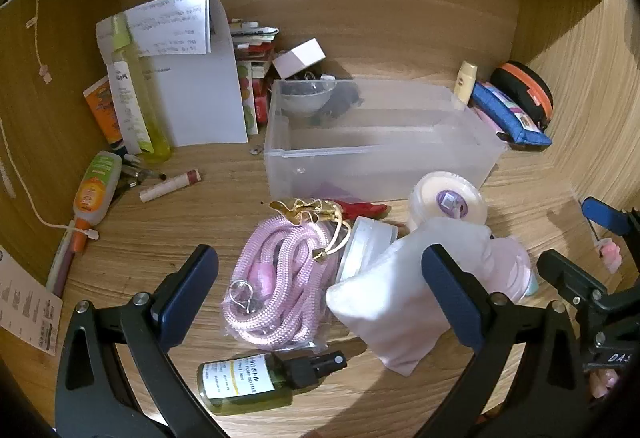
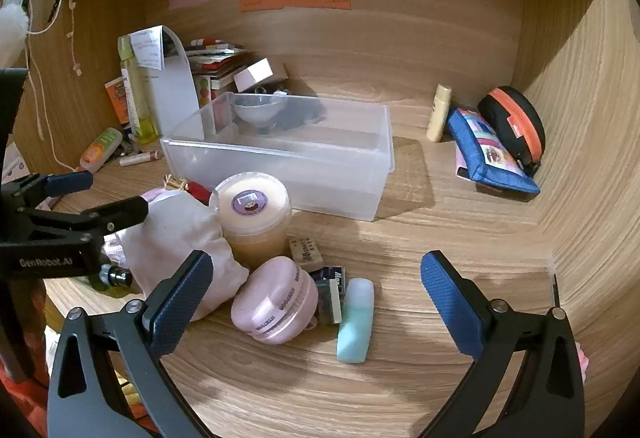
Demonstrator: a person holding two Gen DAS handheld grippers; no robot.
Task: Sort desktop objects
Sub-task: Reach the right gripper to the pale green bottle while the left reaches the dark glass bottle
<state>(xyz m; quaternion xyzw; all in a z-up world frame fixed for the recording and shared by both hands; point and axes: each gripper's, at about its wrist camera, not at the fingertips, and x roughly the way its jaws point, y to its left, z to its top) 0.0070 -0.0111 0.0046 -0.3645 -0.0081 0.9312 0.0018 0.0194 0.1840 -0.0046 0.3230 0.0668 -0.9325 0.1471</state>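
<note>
Two grippers hang over our wooden desk (image 2: 440,222), both with their jaws spread wide and nothing between the pads. Our left gripper (image 1: 320,294) points down at a coiled pink rope (image 1: 276,278) and a white cloth pouch (image 1: 396,298) that leans against it; a small green spray bottle (image 1: 260,382) lies on its side just in front of them. Our right gripper (image 2: 316,298) hovers above a pink round jar (image 2: 276,302) and a mint-green tube (image 2: 354,322) lying just beside it. Behind them stands a lidded tub of tan paste (image 2: 252,214), touching the pouch. We see the clear plastic bin (image 2: 288,158) farther back, with a small clear bowl (image 2: 258,110) at its far corner. Against the right wall lean a blue pouch (image 2: 488,154) and a black-and-orange zip case (image 2: 516,122).
</note>
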